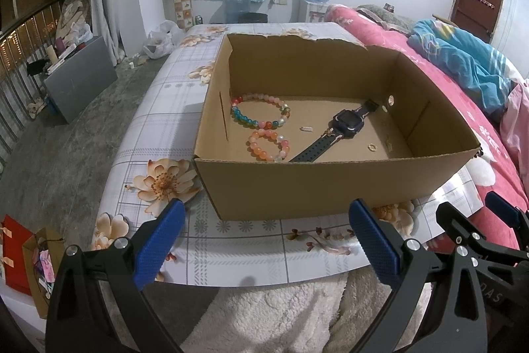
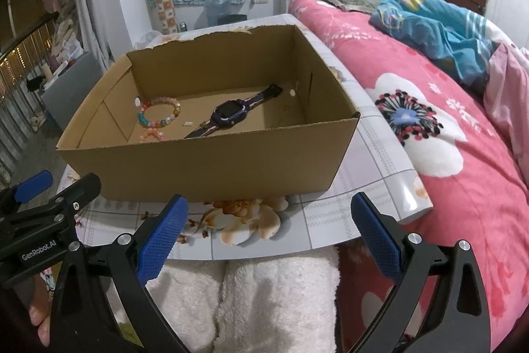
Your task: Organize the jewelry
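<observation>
Box (image 1: pixel 330 181) on the surface (image 1: pixel 172 108), bed (image 2: pixel 446 154) at right; inside, two bracelets (image 1: pixel 261 114) left of a watch (image 1: pixel 347 123).

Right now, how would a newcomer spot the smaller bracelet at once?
Find the cardboard box on the flowered table. On its floor, left of the watch, lie two bracelets. The smaller bracelet is nearer the front wall and all pink-orange; the larger bracelet has blue-green beads.

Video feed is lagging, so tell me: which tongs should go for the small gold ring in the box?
Probably the right tongs: the ring lies near the box wall on the right, beyond the watch. Both tongs hang open outside the box.
</observation>
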Tool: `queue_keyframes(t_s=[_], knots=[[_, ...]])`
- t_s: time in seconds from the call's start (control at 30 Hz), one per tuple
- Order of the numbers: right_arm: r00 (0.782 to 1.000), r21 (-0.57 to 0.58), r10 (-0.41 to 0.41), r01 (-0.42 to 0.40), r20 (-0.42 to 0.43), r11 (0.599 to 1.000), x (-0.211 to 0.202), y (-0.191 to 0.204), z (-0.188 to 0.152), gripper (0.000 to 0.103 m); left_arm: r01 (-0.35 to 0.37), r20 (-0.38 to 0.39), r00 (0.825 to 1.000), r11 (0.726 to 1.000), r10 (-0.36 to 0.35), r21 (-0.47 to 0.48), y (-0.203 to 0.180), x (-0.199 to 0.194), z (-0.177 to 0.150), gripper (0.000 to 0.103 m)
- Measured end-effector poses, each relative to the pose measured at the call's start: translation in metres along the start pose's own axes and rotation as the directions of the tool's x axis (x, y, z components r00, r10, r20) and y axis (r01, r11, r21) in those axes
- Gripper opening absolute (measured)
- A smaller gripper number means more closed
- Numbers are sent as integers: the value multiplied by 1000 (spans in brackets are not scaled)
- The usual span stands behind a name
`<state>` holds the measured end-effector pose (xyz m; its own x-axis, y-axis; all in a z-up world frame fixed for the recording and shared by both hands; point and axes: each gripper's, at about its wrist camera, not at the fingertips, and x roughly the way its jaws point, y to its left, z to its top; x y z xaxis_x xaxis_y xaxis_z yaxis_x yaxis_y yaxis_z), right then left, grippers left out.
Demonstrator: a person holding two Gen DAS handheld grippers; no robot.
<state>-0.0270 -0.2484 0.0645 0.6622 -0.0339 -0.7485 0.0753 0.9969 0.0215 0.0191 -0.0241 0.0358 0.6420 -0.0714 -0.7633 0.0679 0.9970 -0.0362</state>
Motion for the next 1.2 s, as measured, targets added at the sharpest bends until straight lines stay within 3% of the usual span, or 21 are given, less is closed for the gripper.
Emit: queue_keyframes(t_s=[1.2], knots=[[1000,0,2,-2,0,1000,-1,-1,-1,95,8,-13,1000,1000,-8,6,-3,3,-2,97]])
